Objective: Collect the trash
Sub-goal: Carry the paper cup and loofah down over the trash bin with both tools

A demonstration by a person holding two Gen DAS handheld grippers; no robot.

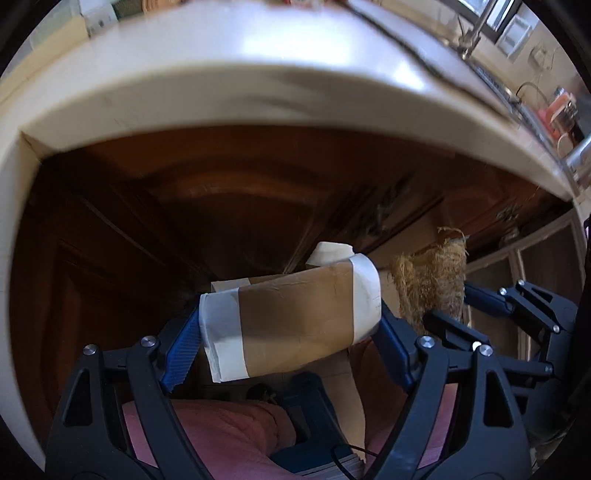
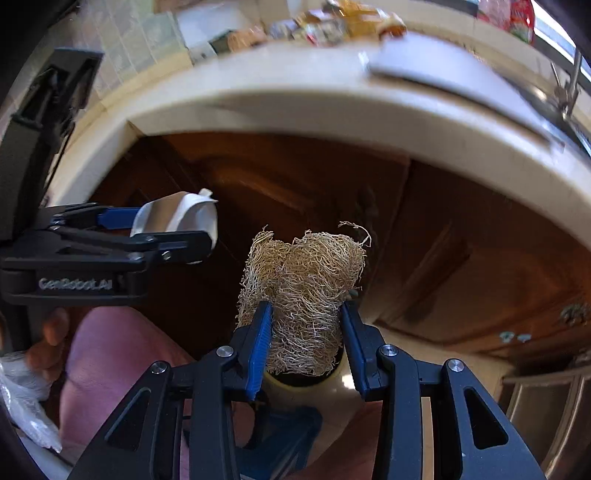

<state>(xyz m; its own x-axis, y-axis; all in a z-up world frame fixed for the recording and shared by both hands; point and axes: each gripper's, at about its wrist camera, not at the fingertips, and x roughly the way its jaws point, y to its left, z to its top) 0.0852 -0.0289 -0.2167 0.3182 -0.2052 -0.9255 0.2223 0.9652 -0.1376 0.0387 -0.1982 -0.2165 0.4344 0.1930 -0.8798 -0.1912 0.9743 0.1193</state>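
My left gripper [image 1: 291, 325] is shut on a crushed paper cup [image 1: 295, 321], white with a brown sleeve, held sideways between the blue pads. It also shows in the right wrist view [image 2: 177, 218], at the left. My right gripper [image 2: 306, 332] is shut on a tan loofah scrubber [image 2: 303, 288], held upright. The scrubber shows in the left wrist view [image 1: 428, 280], just right of the cup. Both grippers are held in front of dark wooden cabinet doors, below the counter edge.
A cream countertop [image 1: 258, 96] curves overhead, with a sink and faucet [image 1: 476, 33] at the far right. Packages [image 2: 332, 22] and a grey board [image 2: 443, 70] lie on the counter. Pink clothing [image 1: 221, 435] and a white plastic bag [image 2: 22, 406] are below.
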